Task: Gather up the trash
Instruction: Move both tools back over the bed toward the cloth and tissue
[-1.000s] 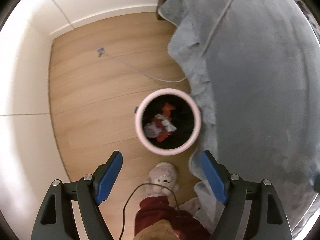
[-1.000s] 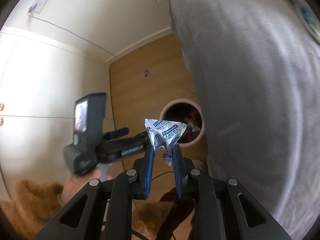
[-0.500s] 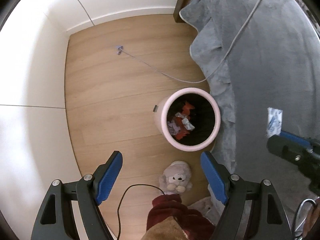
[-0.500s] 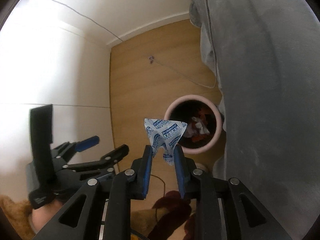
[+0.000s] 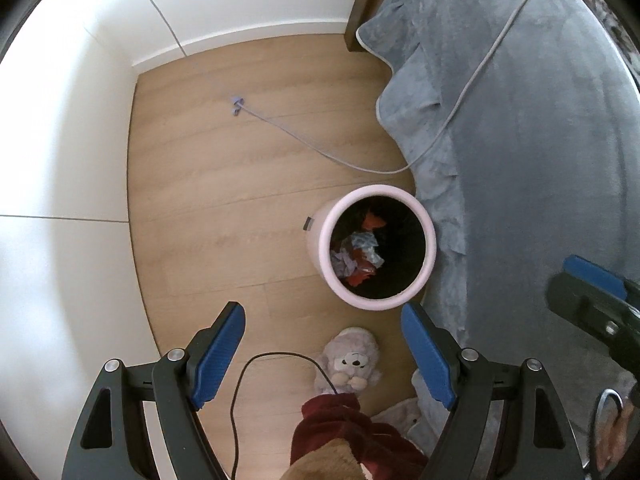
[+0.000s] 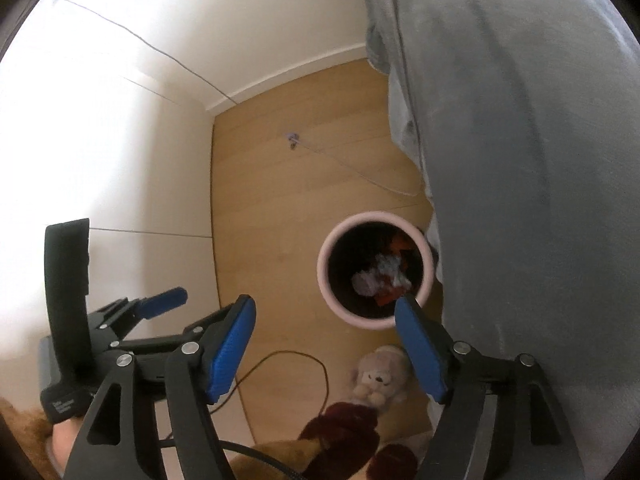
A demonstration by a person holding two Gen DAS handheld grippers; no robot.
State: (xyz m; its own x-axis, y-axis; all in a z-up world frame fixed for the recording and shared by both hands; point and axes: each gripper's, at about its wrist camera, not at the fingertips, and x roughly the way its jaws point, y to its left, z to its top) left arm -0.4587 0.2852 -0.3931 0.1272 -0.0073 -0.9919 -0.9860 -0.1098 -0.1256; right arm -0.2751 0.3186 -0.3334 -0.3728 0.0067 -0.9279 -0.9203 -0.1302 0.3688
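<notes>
Left gripper (image 5: 322,344): its blue-padded jaws are standing wide apart and gripping nothing, hovering over the wooden plank floor (image 5: 208,208) just short of the bin.
Right gripper (image 6: 326,344): its blue pads are likewise spreading wide with nothing between them; the right pad's tip is overlapping the bin's near rim in the right wrist view.
Bin: the round pink waste bin with a black liner (image 5: 372,248) is standing upright on the floor, touching the edge of the hanging blanket.
Trash: crumpled red, grey and lilac wrappers (image 5: 360,254) are lying inside the bin, at the bottom; they are also showing in the right wrist view (image 6: 380,276).
Blanket: a grey plush blanket (image 5: 540,140) is draping down on the right side, with a thin grey cable (image 5: 320,148) trailing from it across the floor.
Soft toy: a small pale plush animal (image 5: 352,364) is lying on the floor near the bin, beside a dark red cloth (image 5: 340,428).
</notes>
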